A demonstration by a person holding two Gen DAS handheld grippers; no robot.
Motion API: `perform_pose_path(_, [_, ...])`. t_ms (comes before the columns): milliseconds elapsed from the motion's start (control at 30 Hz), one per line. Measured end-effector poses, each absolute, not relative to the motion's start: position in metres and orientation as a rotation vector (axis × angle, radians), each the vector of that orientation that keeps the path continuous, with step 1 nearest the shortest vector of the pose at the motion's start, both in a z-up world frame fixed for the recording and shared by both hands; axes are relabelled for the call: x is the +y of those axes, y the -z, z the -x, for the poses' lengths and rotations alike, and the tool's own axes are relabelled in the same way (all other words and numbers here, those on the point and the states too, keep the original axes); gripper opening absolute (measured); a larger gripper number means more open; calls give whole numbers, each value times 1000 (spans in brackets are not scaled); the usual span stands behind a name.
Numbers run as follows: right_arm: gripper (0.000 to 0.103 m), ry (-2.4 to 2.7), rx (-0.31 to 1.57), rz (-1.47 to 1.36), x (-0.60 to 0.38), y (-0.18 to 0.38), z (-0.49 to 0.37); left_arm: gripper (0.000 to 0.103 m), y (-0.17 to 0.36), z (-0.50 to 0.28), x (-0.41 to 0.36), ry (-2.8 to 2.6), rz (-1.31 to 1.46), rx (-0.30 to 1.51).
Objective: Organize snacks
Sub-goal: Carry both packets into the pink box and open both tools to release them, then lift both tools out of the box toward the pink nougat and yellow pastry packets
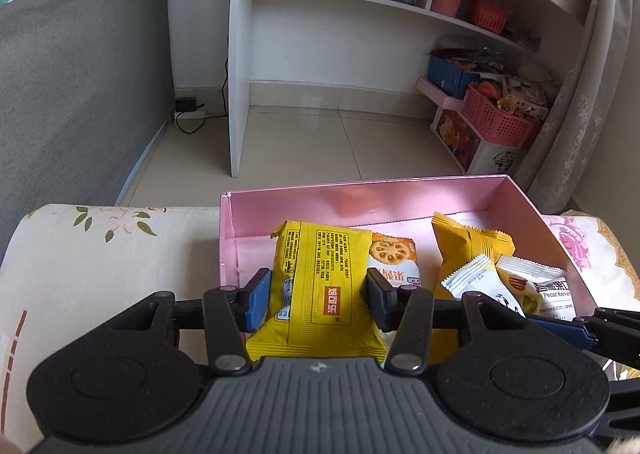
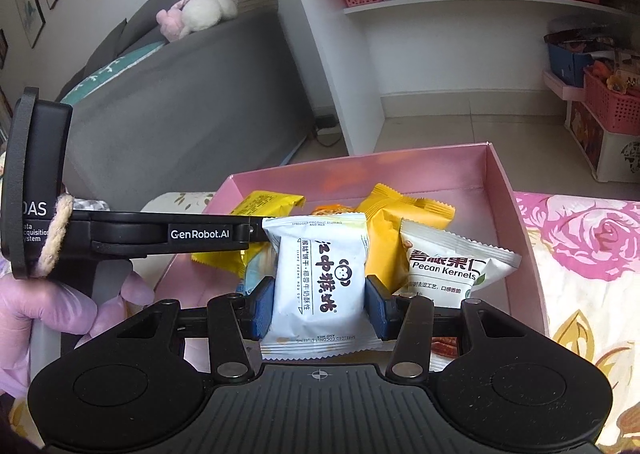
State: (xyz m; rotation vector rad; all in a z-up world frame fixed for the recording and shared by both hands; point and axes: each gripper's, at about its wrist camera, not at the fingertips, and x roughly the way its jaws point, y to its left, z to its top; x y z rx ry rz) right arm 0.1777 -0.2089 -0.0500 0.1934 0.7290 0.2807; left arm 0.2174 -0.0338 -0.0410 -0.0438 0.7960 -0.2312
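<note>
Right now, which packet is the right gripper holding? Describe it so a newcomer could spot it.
Find the open pink cardboard box on the floral cloth. Over its near edge, the right gripper clamps a white pillow-shaped snack packet. Unlike the yellow packets and the white Pecan Kernels bag beside it, it bears a monkey-face logo.

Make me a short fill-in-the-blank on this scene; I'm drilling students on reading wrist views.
1. The left tongs are shut on a ____ snack packet.
2. The right tongs are shut on a ____ packet.
3. The loose snacks lie in a ____ box.
4. The packet right of the right tongs reads "Pecan ____".

Missing words: yellow; white; pink; Kernels
</note>
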Motion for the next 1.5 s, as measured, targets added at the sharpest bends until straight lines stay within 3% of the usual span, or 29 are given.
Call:
perform_pose_path(233, [54,-308,731,-223,-211,43,-177,53,34,-209,-28,278,61,778])
perform_pose_path(533, [70,-274,730,-218,-215,25,-166,68,25,-198,-21,314,84,768])
perform_pose_path(600, [71,-267,736,-206,-214,21,-162,78,22,-192,-21,311,73,766])
perform_pose_path(667, [78,-259,741,-187,-212,16,-156,80,19,-185,-20,310,56,756])
perform_pose_path(1067, [91,-207,763,-65,-189,-10,-111,98,6,-139,-6,319,-1,762])
perform_pose_path(1500, [98,-181,756,-12,-176,-13,-61,103,13,-90,0,395,-106,780])
